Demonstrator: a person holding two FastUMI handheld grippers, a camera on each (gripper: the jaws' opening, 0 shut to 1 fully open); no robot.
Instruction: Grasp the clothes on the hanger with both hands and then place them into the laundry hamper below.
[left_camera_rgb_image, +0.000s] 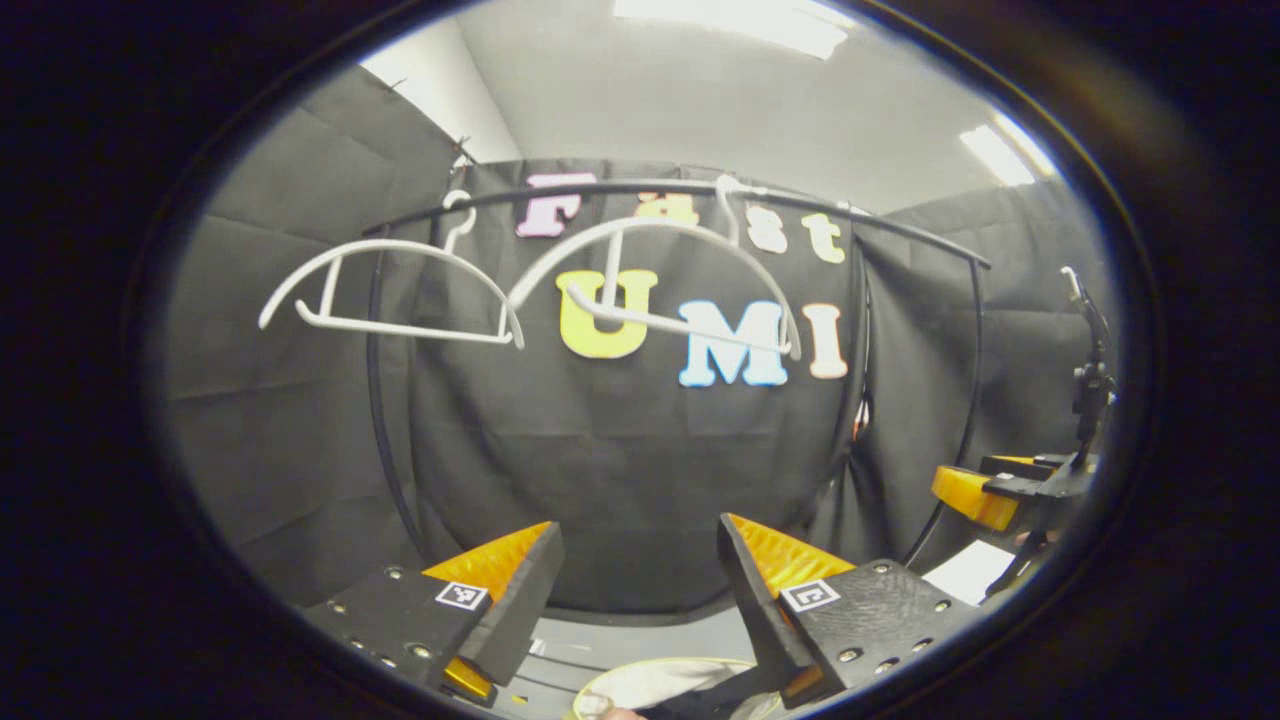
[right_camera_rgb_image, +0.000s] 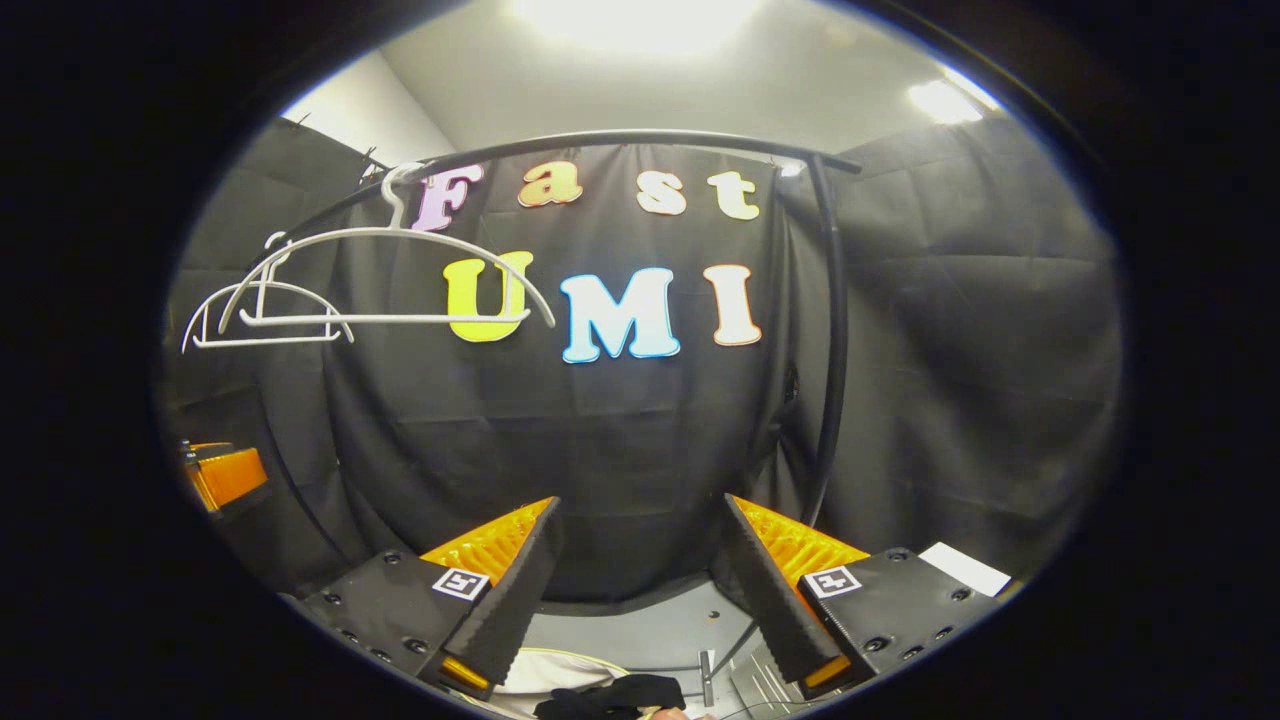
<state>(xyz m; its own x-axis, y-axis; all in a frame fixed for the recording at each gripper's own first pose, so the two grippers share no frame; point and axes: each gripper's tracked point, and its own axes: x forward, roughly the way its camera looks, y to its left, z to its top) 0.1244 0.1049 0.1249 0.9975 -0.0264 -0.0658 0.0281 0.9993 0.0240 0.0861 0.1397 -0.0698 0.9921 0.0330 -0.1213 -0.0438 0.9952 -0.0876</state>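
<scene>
Two white hangers hang bare on the black rail (left_camera_rgb_image: 700, 188): one on the left (left_camera_rgb_image: 390, 290), one near the middle (left_camera_rgb_image: 660, 280). In the right gripper view both hangers (right_camera_rgb_image: 380, 275) sit at the upper left. My left gripper (left_camera_rgb_image: 638, 525) is open with nothing between its fingers, well below the hangers. My right gripper (right_camera_rgb_image: 640, 505) is open and holds nothing too. Under both lies the hamper's pale rim (left_camera_rgb_image: 640, 668), with light cloth (left_camera_rgb_image: 660, 688) inside. A black garment (right_camera_rgb_image: 615, 693) lies in the hamper in the right gripper view.
The rack's black upright post (right_camera_rgb_image: 835, 350) stands right of centre, another post (left_camera_rgb_image: 380, 400) on the left. The other gripper (left_camera_rgb_image: 975, 495) shows at the far right of the left gripper view. A white sheet (right_camera_rgb_image: 965, 568) lies low on the right.
</scene>
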